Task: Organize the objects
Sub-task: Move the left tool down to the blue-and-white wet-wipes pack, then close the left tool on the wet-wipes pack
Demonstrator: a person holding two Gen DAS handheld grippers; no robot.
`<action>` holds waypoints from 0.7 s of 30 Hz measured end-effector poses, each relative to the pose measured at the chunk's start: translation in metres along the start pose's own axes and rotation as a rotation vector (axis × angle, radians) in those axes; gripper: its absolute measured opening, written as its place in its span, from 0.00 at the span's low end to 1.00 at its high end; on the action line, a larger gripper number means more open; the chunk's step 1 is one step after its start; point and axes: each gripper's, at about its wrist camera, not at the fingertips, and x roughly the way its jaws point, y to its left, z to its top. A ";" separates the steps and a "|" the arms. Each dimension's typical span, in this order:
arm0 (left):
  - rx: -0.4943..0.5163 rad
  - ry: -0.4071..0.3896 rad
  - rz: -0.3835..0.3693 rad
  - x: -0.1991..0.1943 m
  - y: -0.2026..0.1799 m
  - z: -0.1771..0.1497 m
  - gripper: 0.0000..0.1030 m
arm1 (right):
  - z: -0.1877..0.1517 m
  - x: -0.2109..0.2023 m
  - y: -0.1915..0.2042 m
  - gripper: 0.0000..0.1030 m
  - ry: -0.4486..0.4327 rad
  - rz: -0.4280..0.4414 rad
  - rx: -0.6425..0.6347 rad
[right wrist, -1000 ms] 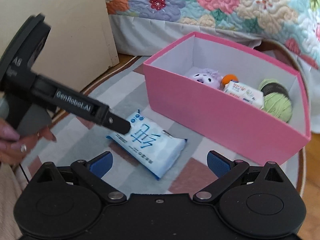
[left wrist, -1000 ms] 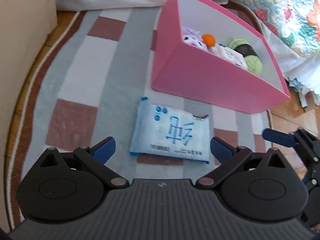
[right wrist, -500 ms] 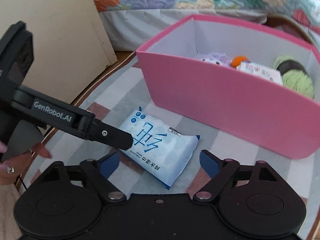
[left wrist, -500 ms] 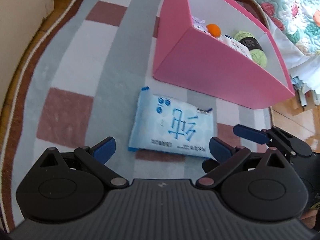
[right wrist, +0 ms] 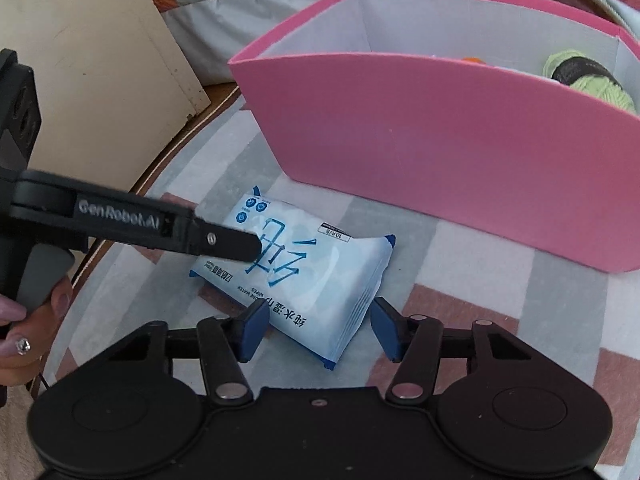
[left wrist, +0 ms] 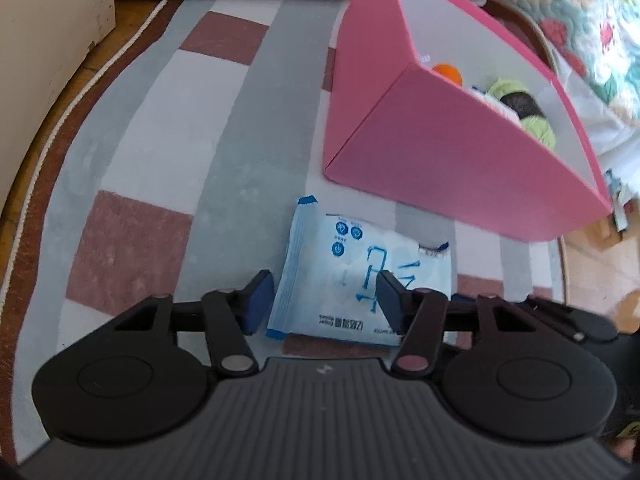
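Note:
A blue-and-white pack of wet wipes point(left wrist: 340, 264) point(right wrist: 320, 280) lies on the checked rug in front of a pink box point(left wrist: 460, 160) point(right wrist: 400, 140). My left gripper point(left wrist: 324, 300) is closing over the pack's left end: one pad stands beside its edge, the other finger rests on top of it. That finger point(right wrist: 224, 240) shows across the pack in the right wrist view. My right gripper point(right wrist: 318, 330) is closing too, with the pack's near corner between its blue pads; no firm press shows.
Inside the pink box are green yarn point(left wrist: 540, 128) point(right wrist: 600, 92) and an orange ball point(left wrist: 448, 72). A beige cabinet point(right wrist: 100, 60) stands at the left, and a quilted bed point(left wrist: 580, 20) behind the box. A hand point(right wrist: 24, 320) holds the left gripper's handle.
Both grippers came down onto the wipes pack and their jaws narrowed from wide open to around it. The right gripper rolled and now straddles the pack's near corner.

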 end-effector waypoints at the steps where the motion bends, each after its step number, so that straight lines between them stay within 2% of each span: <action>1: -0.008 -0.003 -0.001 0.000 0.001 0.000 0.50 | 0.000 0.000 0.000 0.59 -0.001 -0.001 0.000; 7: -0.055 -0.007 0.006 0.001 0.007 0.000 0.38 | 0.000 0.001 -0.001 0.55 0.005 0.019 0.003; 10: -0.082 0.001 -0.034 0.001 0.009 -0.002 0.32 | 0.004 0.002 -0.009 0.49 0.030 0.065 0.084; 11: -0.104 0.017 -0.067 0.004 0.011 -0.003 0.32 | 0.004 0.002 -0.011 0.48 0.034 0.072 0.097; 16: -0.127 0.031 -0.096 0.005 0.011 -0.005 0.31 | 0.004 0.001 -0.008 0.47 0.037 0.043 0.086; 21: -0.128 0.035 -0.086 0.007 0.010 -0.005 0.32 | 0.003 -0.001 -0.008 0.50 0.021 0.035 0.080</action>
